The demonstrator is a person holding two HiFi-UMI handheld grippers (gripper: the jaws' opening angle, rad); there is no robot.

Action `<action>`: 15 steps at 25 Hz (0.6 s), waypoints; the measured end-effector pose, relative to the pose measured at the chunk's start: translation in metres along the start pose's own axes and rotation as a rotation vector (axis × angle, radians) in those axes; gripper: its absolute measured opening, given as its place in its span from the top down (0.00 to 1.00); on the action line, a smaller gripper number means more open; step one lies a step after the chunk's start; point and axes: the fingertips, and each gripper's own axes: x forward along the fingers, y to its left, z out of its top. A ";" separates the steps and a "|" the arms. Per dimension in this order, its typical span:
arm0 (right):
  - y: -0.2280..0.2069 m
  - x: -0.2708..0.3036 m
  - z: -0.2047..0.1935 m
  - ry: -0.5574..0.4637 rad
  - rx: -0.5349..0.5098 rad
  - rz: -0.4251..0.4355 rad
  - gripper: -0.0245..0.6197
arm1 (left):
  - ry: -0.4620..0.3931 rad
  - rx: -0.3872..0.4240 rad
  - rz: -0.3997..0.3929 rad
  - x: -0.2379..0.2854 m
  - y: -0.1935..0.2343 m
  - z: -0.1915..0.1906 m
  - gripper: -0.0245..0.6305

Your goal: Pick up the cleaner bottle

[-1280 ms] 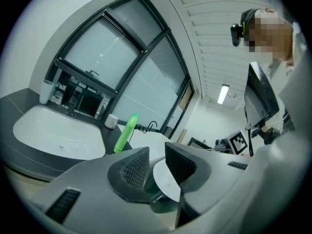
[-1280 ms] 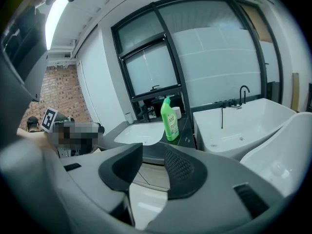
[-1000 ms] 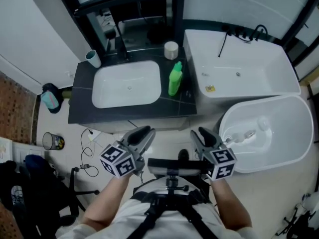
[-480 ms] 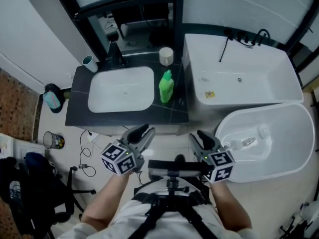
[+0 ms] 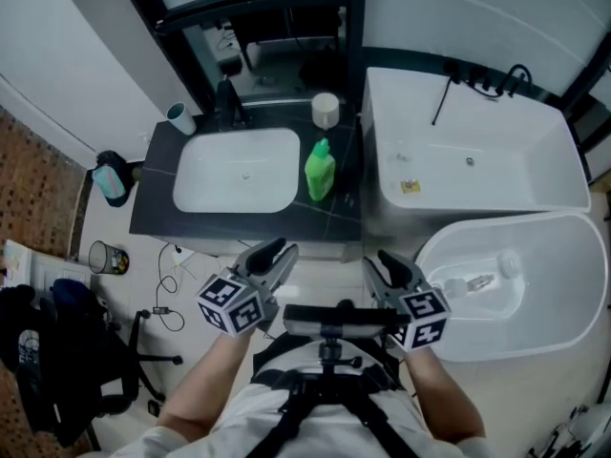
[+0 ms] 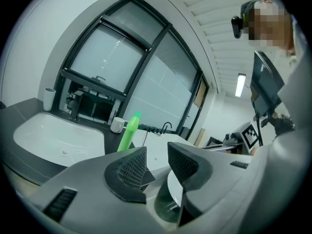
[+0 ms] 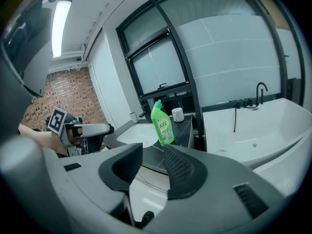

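1. The left gripper [image 5: 277,253] has just been opening its jaws to a narrow gap, with nothing between them. The right gripper [image 5: 380,259] is also slightly apart and empty.
2. Both hover short of the dark countertop's [image 5: 239,222] near edge, probably readied for a reach.
3. The green cleaner bottle [image 5: 320,170] stands upright near its right edge, beside the basin [image 5: 205,194].

The dark desk [image 5: 250,223] in front of me carries a white basin [image 5: 215,194] sunk into its left part. Just right of the basin, the green cleaner bottle [image 5: 320,171] stands upright on the dark top. Behind it, near the back edge, sits a white round pot [image 5: 326,109] (I cannot tell what it holds). A pale cup [image 5: 179,117] stands at the back left corner, and a black tap [image 5: 227,99] behind the basin.
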 end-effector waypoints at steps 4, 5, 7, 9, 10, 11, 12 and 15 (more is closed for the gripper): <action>0.001 0.001 0.003 -0.020 0.028 -0.027 0.74 | 0.021 0.019 -0.016 0.003 0.004 0.004 0.73; 0.002 0.002 0.003 -0.022 0.033 -0.032 0.74 | 0.026 0.023 -0.022 0.003 0.006 0.005 0.73; 0.003 0.002 0.002 -0.025 0.042 -0.042 0.74 | 0.034 0.027 -0.032 0.005 0.008 0.006 0.73; 0.003 0.002 0.002 -0.026 0.049 -0.053 0.74 | 0.043 0.039 -0.042 0.010 0.011 0.005 0.73; 0.002 0.001 0.001 -0.025 0.051 -0.058 0.74 | 0.047 0.053 -0.041 0.015 0.014 0.005 0.73; 0.001 0.001 0.001 -0.024 0.052 -0.062 0.74 | 0.047 0.070 -0.035 0.020 0.020 0.006 0.73; 0.001 0.002 0.001 -0.023 0.055 -0.066 0.74 | 0.045 0.084 -0.026 0.027 0.027 0.007 0.73; 0.001 0.002 -0.003 -0.019 0.062 -0.076 0.74 | 0.035 0.111 0.004 0.046 0.047 0.009 0.70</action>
